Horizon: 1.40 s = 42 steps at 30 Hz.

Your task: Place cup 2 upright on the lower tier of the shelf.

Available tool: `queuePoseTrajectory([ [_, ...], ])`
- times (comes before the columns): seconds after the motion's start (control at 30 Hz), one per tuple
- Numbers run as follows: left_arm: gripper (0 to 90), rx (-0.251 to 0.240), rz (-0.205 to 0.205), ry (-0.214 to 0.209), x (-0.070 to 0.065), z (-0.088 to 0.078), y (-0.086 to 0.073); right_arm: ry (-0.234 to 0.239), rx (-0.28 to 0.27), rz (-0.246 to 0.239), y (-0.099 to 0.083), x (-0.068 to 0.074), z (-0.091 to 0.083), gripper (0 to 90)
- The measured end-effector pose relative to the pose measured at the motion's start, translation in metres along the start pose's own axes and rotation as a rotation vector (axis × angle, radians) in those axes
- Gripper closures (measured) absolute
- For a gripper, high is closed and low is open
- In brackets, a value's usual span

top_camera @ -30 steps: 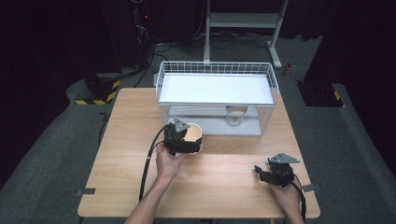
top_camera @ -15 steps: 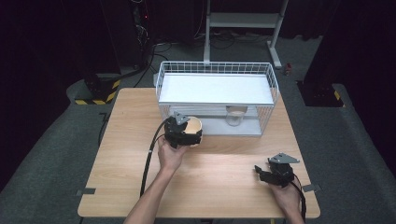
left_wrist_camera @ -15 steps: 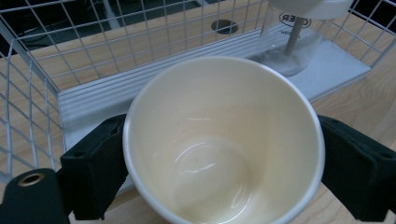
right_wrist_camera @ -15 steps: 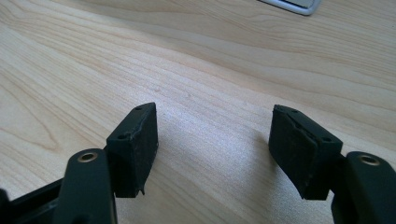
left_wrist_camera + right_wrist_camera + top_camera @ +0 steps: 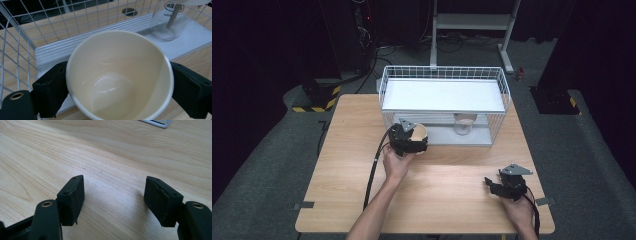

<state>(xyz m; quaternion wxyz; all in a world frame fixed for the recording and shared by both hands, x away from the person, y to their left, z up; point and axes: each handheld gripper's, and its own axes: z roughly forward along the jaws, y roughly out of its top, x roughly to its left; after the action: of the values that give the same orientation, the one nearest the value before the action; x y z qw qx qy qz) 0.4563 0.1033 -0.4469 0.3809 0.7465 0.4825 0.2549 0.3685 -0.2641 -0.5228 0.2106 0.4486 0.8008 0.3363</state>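
The right gripper (image 5: 492, 184) rests on the light wooden table (image 5: 452, 195) near its front right corner, jaws apart with bare tabletop between them. Farther in, the left gripper (image 5: 418, 145) is clamped on a cream, round ceramic cup (image 5: 117, 75), mouth facing the camera, held just before the white wire basket rack (image 5: 443, 75). A clear glass jar (image 5: 170, 22) stands on the rack's lower shelf.

A white wire basket (image 5: 444, 80) with a flat shelf stands at the table's (image 5: 347, 165) far edge; a clear jar (image 5: 464, 125) sits beneath it.
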Motion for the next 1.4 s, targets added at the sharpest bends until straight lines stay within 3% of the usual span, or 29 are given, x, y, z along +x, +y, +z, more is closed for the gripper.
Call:
queuePoseTrajectory([
  [0.37, 10.9, 0.014, 0.020, 0.017, 0.002, 0.010, 0.004, -0.001, 0.000, -0.001, 0.000, 0.000, 0.000, 33.0],
  [0.83, 10.8, -0.014, -0.027, 0.005, 0.005, 0.022, 0.002, 0.000, 0.000, 0.001, 0.000, 0.000, 0.000, 33.0],
  [1.4, 10.5, -0.031, -0.030, 0.025, 0.008, 0.035, 0.003, 0.000, 0.000, 0.002, 0.000, 0.000, 0.000, 33.0],
])
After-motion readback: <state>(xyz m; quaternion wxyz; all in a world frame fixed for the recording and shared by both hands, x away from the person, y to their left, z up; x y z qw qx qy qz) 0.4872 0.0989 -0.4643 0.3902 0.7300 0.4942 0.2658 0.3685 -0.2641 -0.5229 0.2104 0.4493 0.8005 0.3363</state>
